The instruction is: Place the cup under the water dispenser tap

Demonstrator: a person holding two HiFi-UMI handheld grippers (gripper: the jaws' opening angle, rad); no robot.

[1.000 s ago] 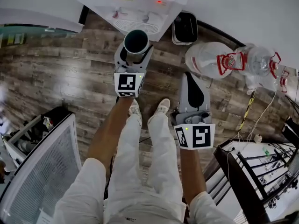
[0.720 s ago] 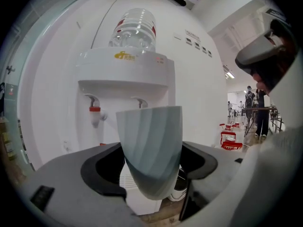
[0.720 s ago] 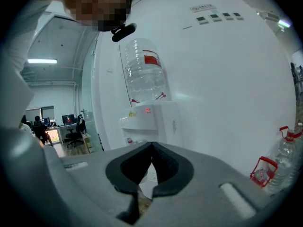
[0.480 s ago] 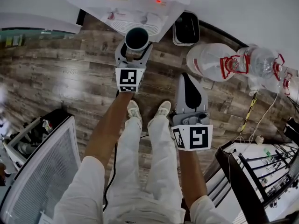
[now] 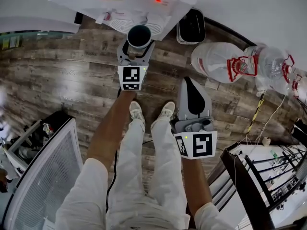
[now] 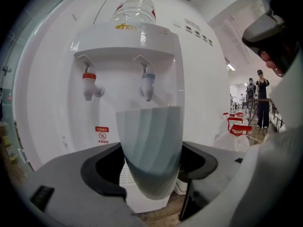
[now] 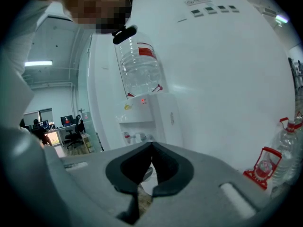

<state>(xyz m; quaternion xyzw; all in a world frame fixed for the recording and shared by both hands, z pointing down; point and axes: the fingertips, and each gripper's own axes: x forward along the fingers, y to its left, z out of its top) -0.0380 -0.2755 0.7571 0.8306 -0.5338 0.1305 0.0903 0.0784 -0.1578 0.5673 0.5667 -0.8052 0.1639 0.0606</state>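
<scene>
My left gripper (image 5: 137, 43) is shut on a pale blue-grey cup (image 6: 150, 148), held upright between its dark pads. In the head view the cup (image 5: 139, 35) sits right in front of the white water dispenser (image 5: 129, 4), over its drip grille (image 5: 125, 27). From the left gripper view the cup's rim lies just below the blue tap (image 6: 147, 84); the red tap (image 6: 89, 84) is to its left. My right gripper (image 5: 194, 96) hangs lower right over the wood floor, its jaws together with nothing between them (image 7: 150, 148).
A large water bottle (image 5: 217, 61) and another with red handles (image 5: 268, 63) lie on the floor right of the dispenser. A dark bin (image 5: 191, 28) stands beside it. A white appliance (image 5: 43, 176) is at lower left, a dark rack (image 5: 268, 181) at lower right.
The left gripper with the cup has sunk and moved closer to the dispenser, the cup now over the drip grille. The right gripper has dropped a little.
</scene>
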